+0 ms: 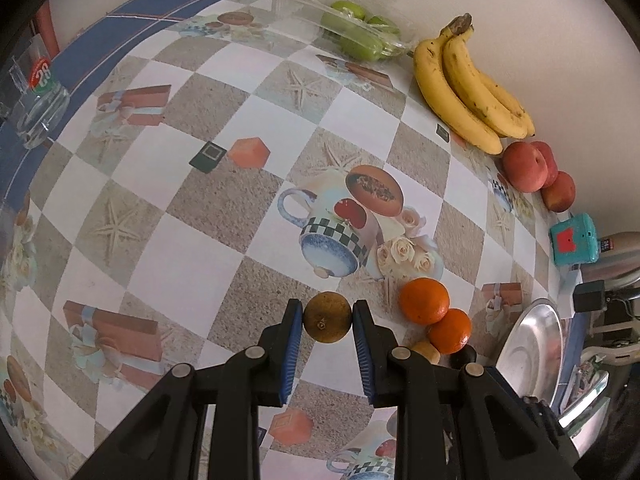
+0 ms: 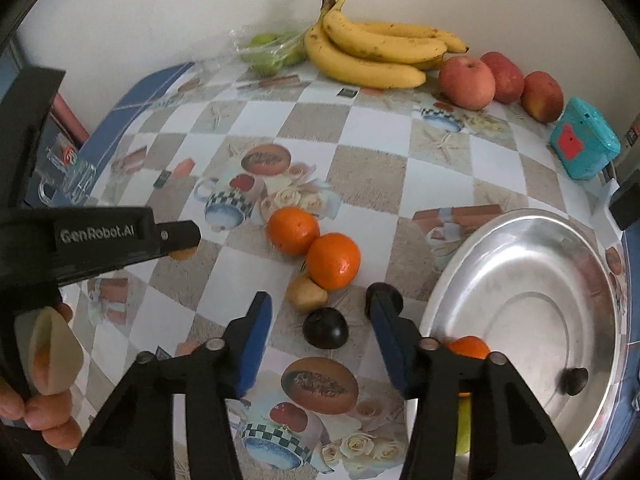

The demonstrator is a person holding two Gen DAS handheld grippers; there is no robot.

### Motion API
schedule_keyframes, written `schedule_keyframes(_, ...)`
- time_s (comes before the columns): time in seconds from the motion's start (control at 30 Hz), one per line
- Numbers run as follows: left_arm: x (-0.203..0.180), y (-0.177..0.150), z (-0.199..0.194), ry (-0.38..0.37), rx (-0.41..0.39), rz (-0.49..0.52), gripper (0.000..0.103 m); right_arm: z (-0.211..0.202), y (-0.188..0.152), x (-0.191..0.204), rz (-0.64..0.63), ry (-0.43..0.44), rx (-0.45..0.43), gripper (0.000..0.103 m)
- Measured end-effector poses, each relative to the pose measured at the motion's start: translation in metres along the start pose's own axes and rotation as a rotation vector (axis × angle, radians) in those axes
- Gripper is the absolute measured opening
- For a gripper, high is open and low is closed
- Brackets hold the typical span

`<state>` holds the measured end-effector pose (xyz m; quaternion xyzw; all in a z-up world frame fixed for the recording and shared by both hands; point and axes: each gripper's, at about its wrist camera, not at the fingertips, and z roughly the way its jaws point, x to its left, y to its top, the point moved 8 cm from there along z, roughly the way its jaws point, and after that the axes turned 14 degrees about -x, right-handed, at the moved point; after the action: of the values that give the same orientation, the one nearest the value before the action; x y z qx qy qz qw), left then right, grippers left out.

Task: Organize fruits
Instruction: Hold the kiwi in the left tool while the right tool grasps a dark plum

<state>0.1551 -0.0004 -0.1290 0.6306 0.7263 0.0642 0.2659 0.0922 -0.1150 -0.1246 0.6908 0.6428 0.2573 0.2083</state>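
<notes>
Two risks stand out: the left tool (image 1: 327,316), pinching the round brownish-yellow fruit (image 1: 327,317) at its fingertips, could drop it, while the open right tool (image 2: 316,306) might nudge the dark round plum (image 2: 325,328) rolling across the tabletop (image 2: 360,168).

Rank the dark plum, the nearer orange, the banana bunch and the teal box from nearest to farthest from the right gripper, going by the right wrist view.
1. Dark plum, between the right gripper fingers.
2. Nearer orange, just beyond the plum.
3. Teal box, far right table edge.
4. Banana bunch, back by the wall.
</notes>
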Motion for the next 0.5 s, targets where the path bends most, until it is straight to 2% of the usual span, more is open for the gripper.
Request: schedule_keyframes(0.5,0.002,-0.001,0.004,0.003,0.011,-0.005,0.027,0.019,-0.018,0.002,-0.057,-0.007,0.07,0.045)
